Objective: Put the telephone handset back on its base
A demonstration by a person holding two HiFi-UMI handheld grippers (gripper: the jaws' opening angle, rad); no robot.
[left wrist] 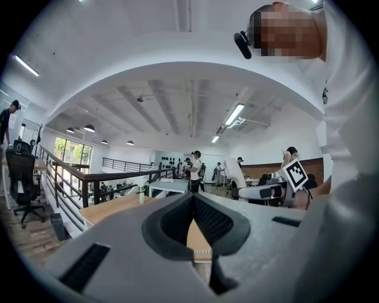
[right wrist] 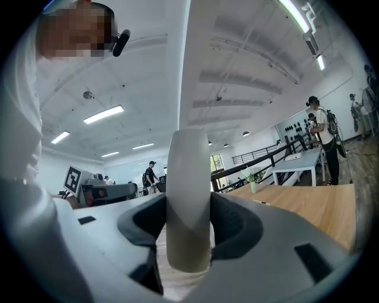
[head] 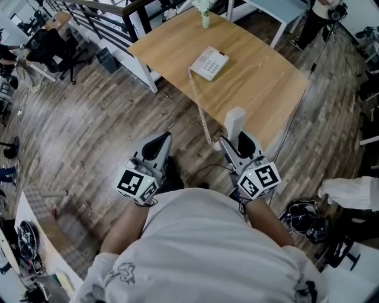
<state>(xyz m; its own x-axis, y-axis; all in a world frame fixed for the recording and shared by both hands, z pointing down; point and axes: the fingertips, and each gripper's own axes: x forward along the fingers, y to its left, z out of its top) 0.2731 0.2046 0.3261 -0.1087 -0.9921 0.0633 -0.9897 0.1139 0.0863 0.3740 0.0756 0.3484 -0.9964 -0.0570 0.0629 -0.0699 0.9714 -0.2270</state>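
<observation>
The white plastic telephone handset (head: 235,120) stands upright in the right gripper (head: 237,142), in the lower middle of the head view. It overlaps the near edge of the light wooden surface (head: 260,77). It is well apart from the white push-button telephone base (head: 209,63), which lies flat in the upper middle of that frame. The base is too small there to make out its cradle. In the right gripper view the right gripper (right wrist: 188,222) has both dark pads pressed on the handset (right wrist: 188,177) from either side. The handset's upper part runs out of the top of the frame. In the head view its lower end is hidden behind the jaws. A white coiled cord (head: 200,109) runs down from the base's left corner, and its lower end disappears behind the handset and gripper. The left gripper (head: 160,145) sits in the lower left of centre over the wood-plank floor (head: 89,130). In its own view the left gripper (left wrist: 192,204) has its jaws closed tip to tip with nothing between them. Both hands are hidden beneath the marker cubes. A small green vase (head: 205,18) on the surface's far edge is partly cut off by the top of the frame.
</observation>
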